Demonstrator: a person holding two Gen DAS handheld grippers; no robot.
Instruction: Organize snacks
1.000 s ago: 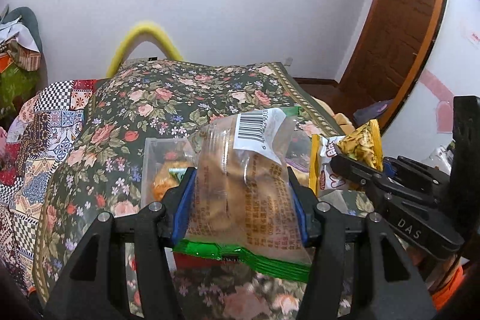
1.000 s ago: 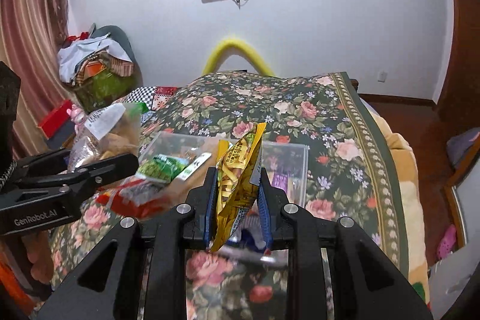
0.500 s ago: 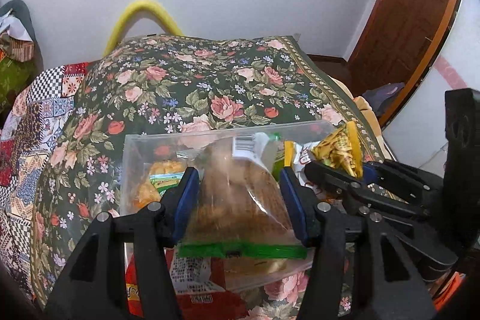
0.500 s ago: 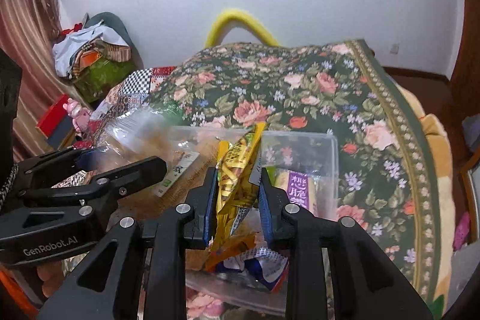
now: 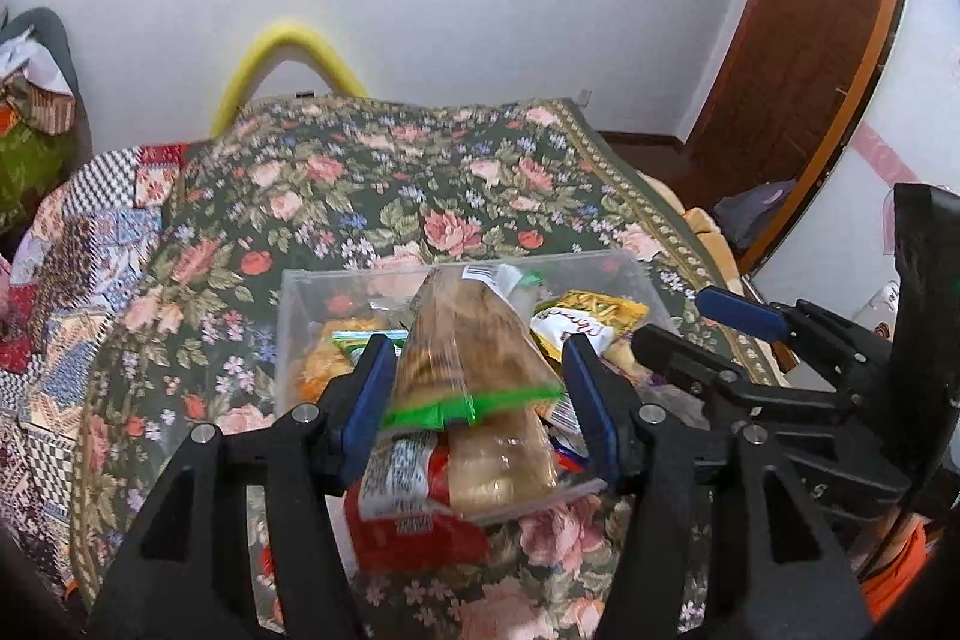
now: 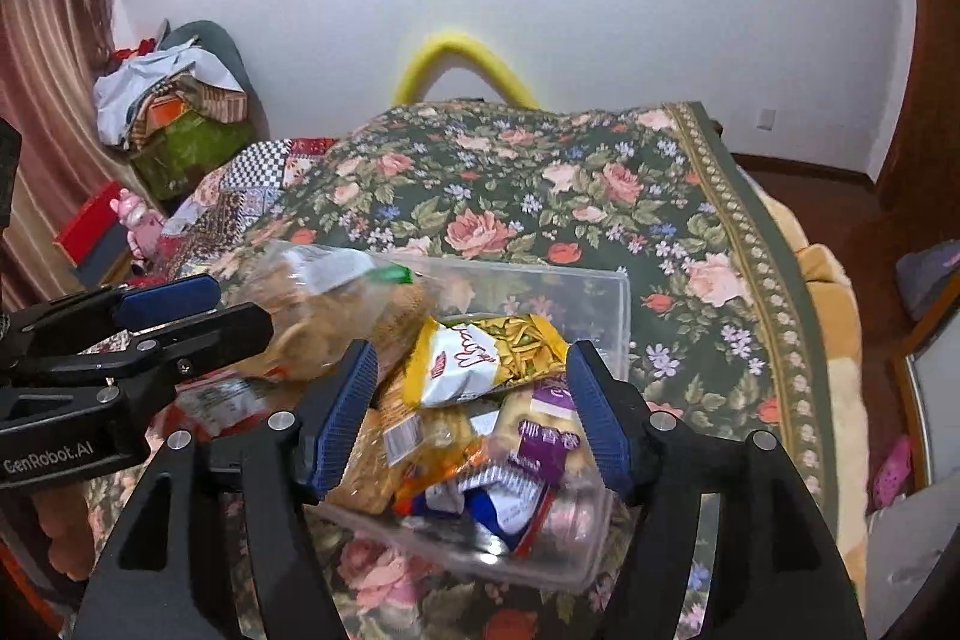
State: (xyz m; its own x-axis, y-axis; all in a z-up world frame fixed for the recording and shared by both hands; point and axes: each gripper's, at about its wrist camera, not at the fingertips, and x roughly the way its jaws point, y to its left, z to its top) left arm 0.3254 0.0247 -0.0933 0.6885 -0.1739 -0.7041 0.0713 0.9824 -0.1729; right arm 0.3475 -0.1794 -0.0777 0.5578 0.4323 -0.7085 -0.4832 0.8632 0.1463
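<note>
"GenRobot.AI" on left claw [image 6: 198,316] (white lettering)

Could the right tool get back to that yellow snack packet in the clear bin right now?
Probably yes: the right tool is open, hanging right over the yellow packet, which lies on top of the clear bin's pile, uncovered.

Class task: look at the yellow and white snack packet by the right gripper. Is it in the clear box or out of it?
In. The yellow and white packet lies atop the other snacks inside the clear box.
</note>
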